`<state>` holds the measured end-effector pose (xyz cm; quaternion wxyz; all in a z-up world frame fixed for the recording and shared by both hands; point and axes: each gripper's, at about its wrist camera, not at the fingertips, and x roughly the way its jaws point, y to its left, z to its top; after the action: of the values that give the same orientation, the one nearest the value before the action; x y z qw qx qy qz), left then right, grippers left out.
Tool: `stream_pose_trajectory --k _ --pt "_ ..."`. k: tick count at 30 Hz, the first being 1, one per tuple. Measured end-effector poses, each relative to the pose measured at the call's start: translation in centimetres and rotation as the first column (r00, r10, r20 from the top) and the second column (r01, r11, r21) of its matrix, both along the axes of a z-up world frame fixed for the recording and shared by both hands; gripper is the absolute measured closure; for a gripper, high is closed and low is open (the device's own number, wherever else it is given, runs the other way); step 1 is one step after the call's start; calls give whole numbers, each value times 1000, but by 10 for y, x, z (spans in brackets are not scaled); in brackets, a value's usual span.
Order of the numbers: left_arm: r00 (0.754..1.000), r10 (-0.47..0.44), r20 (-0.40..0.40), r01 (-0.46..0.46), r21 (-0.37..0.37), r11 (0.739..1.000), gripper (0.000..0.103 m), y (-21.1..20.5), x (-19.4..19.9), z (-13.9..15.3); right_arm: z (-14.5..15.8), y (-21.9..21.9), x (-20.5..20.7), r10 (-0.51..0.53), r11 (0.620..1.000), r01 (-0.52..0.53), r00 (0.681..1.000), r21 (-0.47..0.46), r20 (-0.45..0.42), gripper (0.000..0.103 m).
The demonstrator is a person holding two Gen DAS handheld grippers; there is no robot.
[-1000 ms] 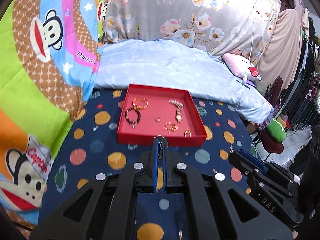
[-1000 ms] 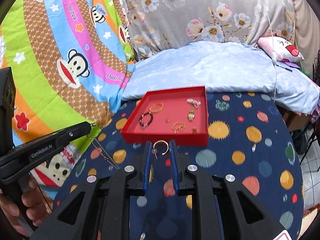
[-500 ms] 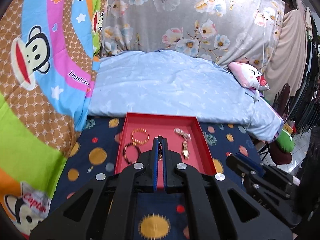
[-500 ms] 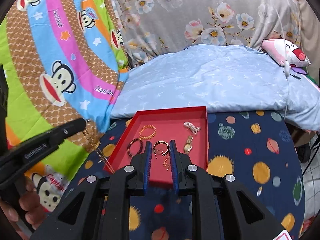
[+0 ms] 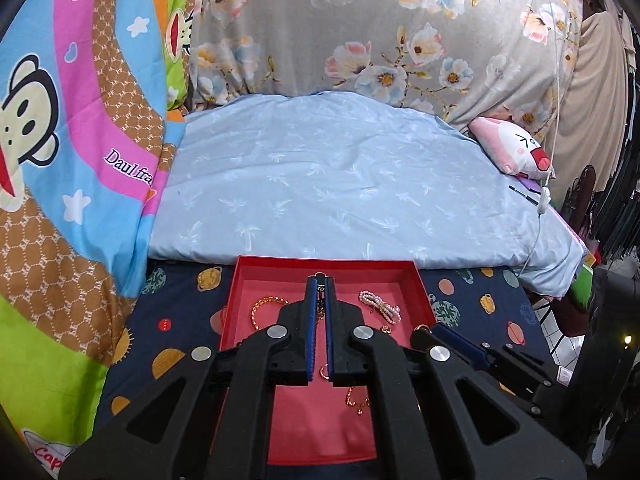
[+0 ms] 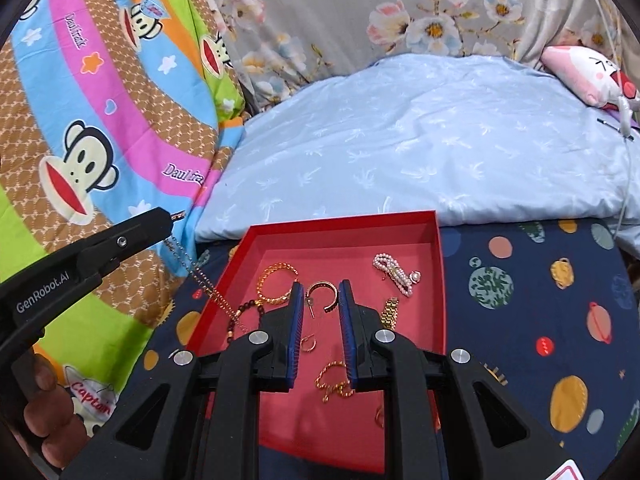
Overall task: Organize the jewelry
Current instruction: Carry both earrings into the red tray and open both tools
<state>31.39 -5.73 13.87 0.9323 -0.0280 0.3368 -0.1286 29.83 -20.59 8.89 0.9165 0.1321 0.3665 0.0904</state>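
Observation:
A red tray [image 6: 438,264] lies on the dark planet-print cloth and holds several pieces of jewelry. My left gripper [image 5: 319,280] is shut on a gold chain [image 6: 200,276] that hangs from its tip down over the tray's left edge; the gripper also shows in the right wrist view [image 6: 170,216]. My right gripper [image 6: 319,286] is shut on a gold hoop earring [image 6: 322,294] and holds it above the tray. In the tray lie a gold bangle [image 6: 276,282], a pearl bracelet [image 6: 394,272], a dark bead bracelet [image 6: 246,312] and a gold name pendant [image 6: 334,382].
The tray [image 5: 232,304] sits at the far edge of the cloth [image 6: 540,300], against a light blue quilt [image 6: 420,140]. A monkey-print blanket [image 6: 80,140] rises on the left. A pink plush [image 6: 588,72] and a hanging white cord [image 5: 544,196] are at the right.
Both grippers have moved forward from the cloth to above the tray, carrying the chain and the hoop earring. The tray now fills the lower middle of both views.

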Motion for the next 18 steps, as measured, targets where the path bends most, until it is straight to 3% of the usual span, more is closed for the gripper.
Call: stream_pose_trajectory --k 10,14,18 --pt "998 40 -52 -39 16 999 99 -3 26 -26 -21 6 21 14 1000 -15 999 -24 -29 85" --pt "995 71 -65 -71 15 997 75 4 28 -32 -20 5 20 5 1000 -6 1000 -23 -23 84" --pt "995 79 -58 -77 32 997 75 6 25 -32 -17 4 17 0 1000 0 1000 -22 -16 84"
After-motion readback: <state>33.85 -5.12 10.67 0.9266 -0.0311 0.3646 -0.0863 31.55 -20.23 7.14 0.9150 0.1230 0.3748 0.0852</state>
